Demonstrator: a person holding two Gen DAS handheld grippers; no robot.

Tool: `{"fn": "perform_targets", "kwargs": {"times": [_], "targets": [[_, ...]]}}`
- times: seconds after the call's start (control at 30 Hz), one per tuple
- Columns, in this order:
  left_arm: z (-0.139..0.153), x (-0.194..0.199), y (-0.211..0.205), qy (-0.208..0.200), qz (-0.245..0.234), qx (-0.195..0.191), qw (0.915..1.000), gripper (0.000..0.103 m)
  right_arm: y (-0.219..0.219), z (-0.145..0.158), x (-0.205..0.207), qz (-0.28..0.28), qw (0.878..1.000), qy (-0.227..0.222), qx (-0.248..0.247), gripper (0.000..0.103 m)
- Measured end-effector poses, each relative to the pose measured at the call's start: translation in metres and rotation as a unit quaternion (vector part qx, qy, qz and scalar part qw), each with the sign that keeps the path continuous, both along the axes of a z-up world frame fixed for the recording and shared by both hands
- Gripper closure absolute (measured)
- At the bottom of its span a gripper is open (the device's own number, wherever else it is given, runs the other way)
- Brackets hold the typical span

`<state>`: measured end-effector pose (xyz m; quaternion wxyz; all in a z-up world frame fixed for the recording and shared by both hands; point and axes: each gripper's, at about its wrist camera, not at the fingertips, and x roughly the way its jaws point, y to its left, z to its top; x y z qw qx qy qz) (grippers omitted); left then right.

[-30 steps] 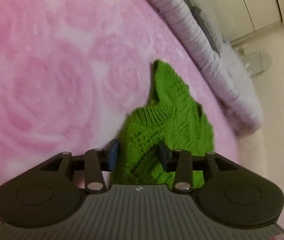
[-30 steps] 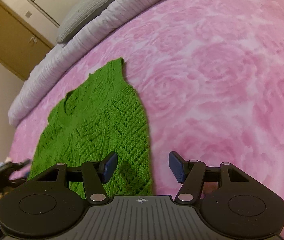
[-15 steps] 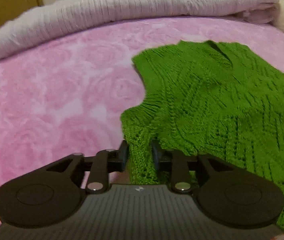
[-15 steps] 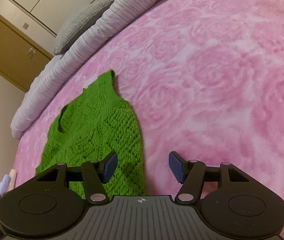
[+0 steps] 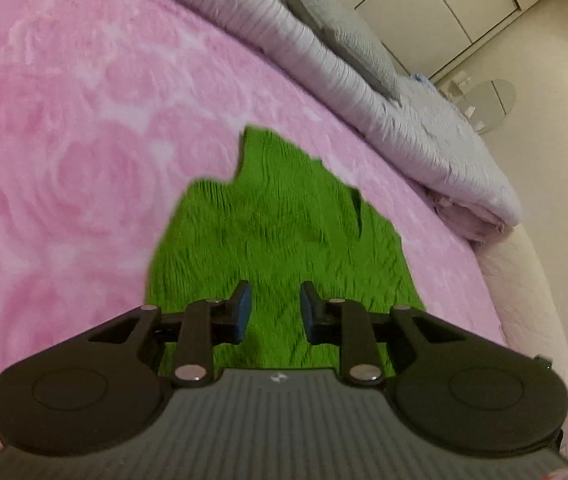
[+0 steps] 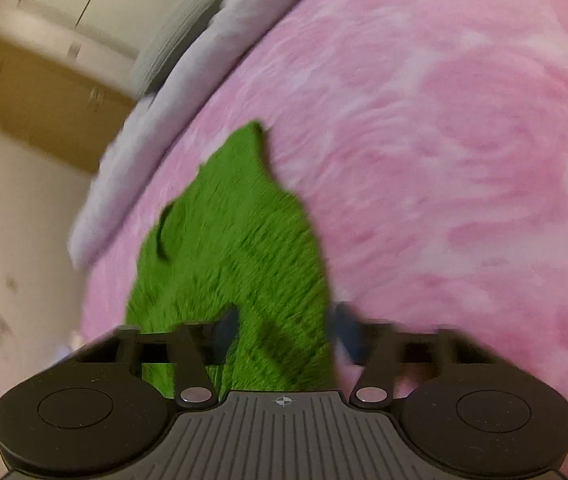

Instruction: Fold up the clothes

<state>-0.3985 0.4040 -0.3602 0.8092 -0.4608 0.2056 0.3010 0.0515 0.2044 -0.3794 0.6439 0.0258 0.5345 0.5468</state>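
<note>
Left wrist view: left gripper parted above sweater, closing; right gripper wide, blurred.

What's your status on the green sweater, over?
Left gripper open, jaws just closing, nothing pinched. Right gripper open astride green sweater edge, view blurred. Sweater spread on pink blanket. Nothing in the way.
</note>
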Motion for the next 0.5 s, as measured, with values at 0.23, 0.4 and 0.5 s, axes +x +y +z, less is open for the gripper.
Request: {"fn": "perform_targets", "kwargs": {"times": [0.23, 0.4, 0.5], "targets": [[-0.021, 0.010, -0.011, 0.018, -0.005, -0.009, 0.9998, 0.083, 0.031, 0.004, -0.211, 0.247, 0.778, -0.577, -0.029, 0.095], [-0.025, 0.013, -0.015, 0.023, -0.014, -0.008, 0.9996, 0.083, 0.029, -0.023, -0.249, 0.282, 0.708, -0.646, -0.038, 0.092], [-0.029, 0.010, -0.014, 0.019, -0.010, -0.016, 0.9996, 0.089, 0.027, 0.011, -0.197, 0.226, 0.839, -0.494, -0.010, 0.077]]}}
